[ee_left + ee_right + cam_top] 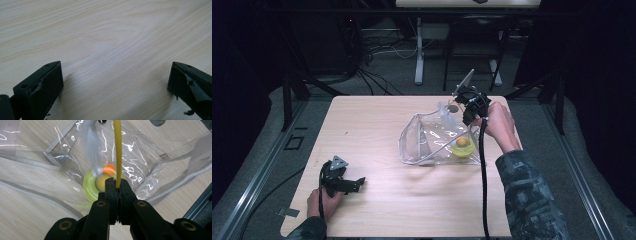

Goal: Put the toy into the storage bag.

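Note:
A clear plastic bag (427,140) with grey edging lies on the wooden table (372,120), right of centre. Inside it sits a yellow-green round thing (463,146) with an orange part on top. My right gripper (468,116) hangs over the bag's far right corner. In the right gripper view that gripper (117,185) is shut on a thin yellow cord (117,150) that runs up from its jaws, with the bag (140,157) and the yellow-green thing (90,187) below. My left gripper (359,184) rests near the front left, open and empty (115,75) over bare wood.
A blurred white strip (90,147) hangs beside the yellow cord. Past the table's far edge stand table legs, a chair frame and loose cables (377,75) on the floor. A metal rail (257,175) runs along the table's left side.

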Demonstrator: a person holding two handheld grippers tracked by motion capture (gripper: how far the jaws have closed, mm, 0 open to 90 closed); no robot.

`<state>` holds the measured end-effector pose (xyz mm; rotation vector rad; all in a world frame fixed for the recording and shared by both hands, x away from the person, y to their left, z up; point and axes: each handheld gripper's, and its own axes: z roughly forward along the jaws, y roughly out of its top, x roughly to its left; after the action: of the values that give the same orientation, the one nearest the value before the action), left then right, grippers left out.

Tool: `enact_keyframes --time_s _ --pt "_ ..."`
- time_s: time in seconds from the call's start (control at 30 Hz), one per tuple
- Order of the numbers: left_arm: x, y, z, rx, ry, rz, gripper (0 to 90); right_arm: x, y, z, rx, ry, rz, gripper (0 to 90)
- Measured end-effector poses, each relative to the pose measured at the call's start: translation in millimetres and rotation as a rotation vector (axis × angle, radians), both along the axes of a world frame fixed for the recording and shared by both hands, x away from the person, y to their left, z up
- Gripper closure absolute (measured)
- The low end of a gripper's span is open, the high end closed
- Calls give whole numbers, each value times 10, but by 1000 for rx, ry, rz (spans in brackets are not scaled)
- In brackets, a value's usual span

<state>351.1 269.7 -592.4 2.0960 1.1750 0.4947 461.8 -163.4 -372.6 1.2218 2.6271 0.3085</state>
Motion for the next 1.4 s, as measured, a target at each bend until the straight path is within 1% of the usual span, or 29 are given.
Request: enact_keyframes --time_s 0.17,0.27,0.37,0.47,0.53,0.57,0.63,0.73,0.9,0.97,1.07,1.1,1.13,1.17,1.2,1.27,1.33,1.4 --pt "0 0 0 0 0 0 0 8 12 -29 -1 8 -1 879" --pt "0 0 0 0 1 0 0 14 24 -54 -13 12 -3 878" --pt "0 0 1 1 1 0 0 28 24 -77 -10 14 -4 878" --pt "0 0 0 0 0 0 0 48 31 -96 -20 32 -10 877" --pt "0 0 0 0 0 0 0 59 34 -113 -27 31 -11 877" --pt "0 0 0 1 1 0 0 62 38 -115 -30 39 -16 877" --pt "0 0 0 0 0 0 0 76 41 -146 -31 56 -17 876" --pt "0 0 0 0 0 0 0 85 42 -163 -30 68 -22 874" --pt "0 0 1 1 1 0 0 84 47 -158 -34 69 -22 870" --pt "0 0 0 0 0 0 0 79 46 -146 -28 68 -23 861" --pt "0 0 0 0 1 0 0 55 41 -97 -2 55 -21 809" --pt "0 1 0 0 1 -1 0 43 38 -71 13 43 -19 773" --pt "0 0 1 1 1 0 0 31 34 -31 17 35 -26 749" --pt "0 0 0 0 0 0 0 17 27 9 33 29 -28 724" --pt "0 0 1 1 1 0 0 -3 17 56 51 13 -29 686" --pt "0 0 0 0 0 0 0 -37 -3 142 69 -1 -25 654" --pt "0 0 0 0 1 0 0 -66 -30 202 93 -10 -21 584" --pt "0 0 0 0 0 0 0 -98 -54 245 106 -18 -17 536"
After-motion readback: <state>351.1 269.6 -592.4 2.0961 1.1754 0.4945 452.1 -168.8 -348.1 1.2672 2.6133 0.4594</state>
